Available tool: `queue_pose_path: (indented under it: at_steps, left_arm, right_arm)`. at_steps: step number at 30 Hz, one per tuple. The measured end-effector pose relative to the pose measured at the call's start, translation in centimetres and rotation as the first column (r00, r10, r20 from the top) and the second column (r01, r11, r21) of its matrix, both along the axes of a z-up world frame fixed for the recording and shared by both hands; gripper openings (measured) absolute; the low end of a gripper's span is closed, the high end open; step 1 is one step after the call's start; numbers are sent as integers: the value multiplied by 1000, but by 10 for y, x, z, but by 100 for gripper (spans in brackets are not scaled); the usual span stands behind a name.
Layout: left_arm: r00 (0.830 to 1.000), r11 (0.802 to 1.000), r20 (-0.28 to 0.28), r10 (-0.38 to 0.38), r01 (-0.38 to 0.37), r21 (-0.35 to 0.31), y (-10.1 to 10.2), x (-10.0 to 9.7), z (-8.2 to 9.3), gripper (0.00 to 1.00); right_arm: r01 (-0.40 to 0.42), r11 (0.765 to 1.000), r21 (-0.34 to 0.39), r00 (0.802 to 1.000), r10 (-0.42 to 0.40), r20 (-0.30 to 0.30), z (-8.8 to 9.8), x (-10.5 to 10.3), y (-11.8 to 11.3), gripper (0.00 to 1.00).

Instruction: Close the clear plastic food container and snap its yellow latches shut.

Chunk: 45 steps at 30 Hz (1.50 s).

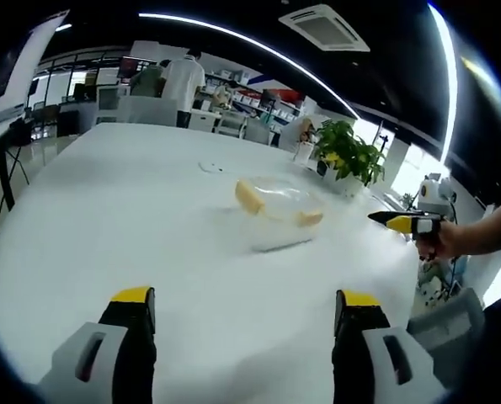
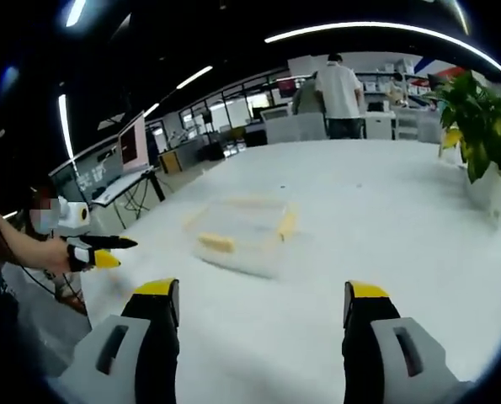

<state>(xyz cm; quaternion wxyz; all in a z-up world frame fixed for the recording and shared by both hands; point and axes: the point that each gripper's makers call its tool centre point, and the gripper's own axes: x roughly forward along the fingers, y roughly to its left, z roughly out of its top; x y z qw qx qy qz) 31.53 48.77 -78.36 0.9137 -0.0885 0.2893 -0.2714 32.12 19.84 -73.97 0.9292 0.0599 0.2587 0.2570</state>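
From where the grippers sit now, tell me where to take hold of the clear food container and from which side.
Probably grip the clear food container at its two yellow latches, which sit on opposite short sides. Bring one gripper in from each side: the left gripper is already out beyond one latch, the right gripper beyond the other. The clear walls look blurred and slick; the latches give a firmer edge for the fingers.

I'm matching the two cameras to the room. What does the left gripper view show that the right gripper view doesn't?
Left gripper view alone: a ceiling air-conditioning unit and the right gripper entering from the right, held in a hand.
Right gripper view alone: a monitor on a stand, and the left gripper entering from the left.
Both: the clear container with yellow latches on the white table, the potted plant, and a person in a white shirt.
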Motion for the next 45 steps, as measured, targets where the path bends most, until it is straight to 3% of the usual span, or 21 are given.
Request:
queue_pose_path:
  at_steps: [5,9,12,15,19,26,42,45]
  left_arm:
    - [1000,1000,-7,5,-5,4,5,-14,0,84]
    - [1000,1000,-12,24,-24,-7,9,-20,0,84]
    - [999,999,-18,39,-39,-13,13,-23,-1,84]
    - [999,999,-18,44,-44,-13,14,-26,0,84]
    - [999,999,-15,38,-38,-6,16,-31,0,84]
    - [999,999,-14,53,-53,-8,23,-42,4,83]
    - [995,993,-2,104,-104,-54,31,-67,17,83]
    - [995,994,0,104,-104,-37,32,-70,18,83]
  right_arm:
    - [4,1000,3,1000,-4,2,3,-11,-2,78]
    - [55,998,35,998,-55,-10,3,-17,-7,77]
    - [-18,998,-58,1000,18,3,-2,-27,0,77]
    - [-18,1000,-13,1000,18,-6,2,-34,7,78]
    - [-19,1000,-7,1000,19,-15,-1,-42,8,79]
    - [90,992,87,995,-87,-41,2,-50,-5,79]
    - [154,979,132,987,-147,-61,-3,-84,-11,79]
    - [159,977,141,987,-152,-60,-1,-86,-11,79]
